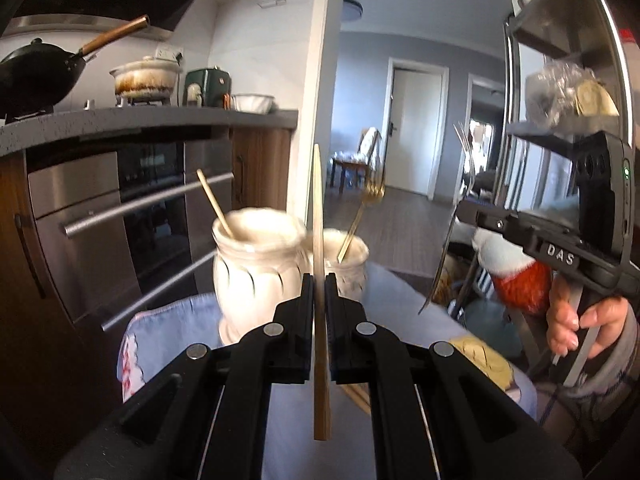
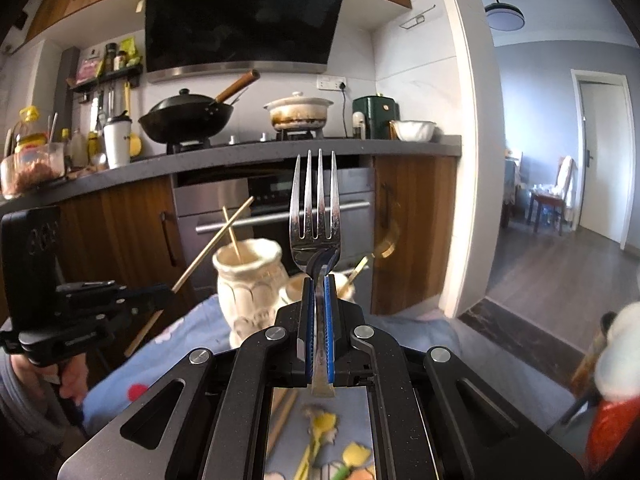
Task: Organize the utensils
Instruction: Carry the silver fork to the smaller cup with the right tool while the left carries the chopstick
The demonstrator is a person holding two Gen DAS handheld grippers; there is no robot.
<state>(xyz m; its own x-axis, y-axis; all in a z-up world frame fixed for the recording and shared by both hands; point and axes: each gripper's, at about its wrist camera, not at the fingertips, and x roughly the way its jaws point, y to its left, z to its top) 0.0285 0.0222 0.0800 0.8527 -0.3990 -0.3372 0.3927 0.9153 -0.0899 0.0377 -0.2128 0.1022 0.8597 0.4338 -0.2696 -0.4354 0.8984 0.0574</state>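
Just ahead of both tools stand two cream jars: tall jar (image 1: 256, 264), small jar (image 1: 348, 264). Left gripper (image 1: 319, 280) clamped on a wooden chopstick (image 1: 318, 216), upright, gripped below mid-length; light, stiff, likely to pivot. Right gripper (image 2: 319, 284) closed on a steel fork (image 2: 316, 208) at its neck, tines up; smooth, heavier, may slip.

Chopstick (image 1: 216, 210) in left jar (image 1: 256, 272), fork (image 1: 356, 226) in right jar (image 1: 348, 268).
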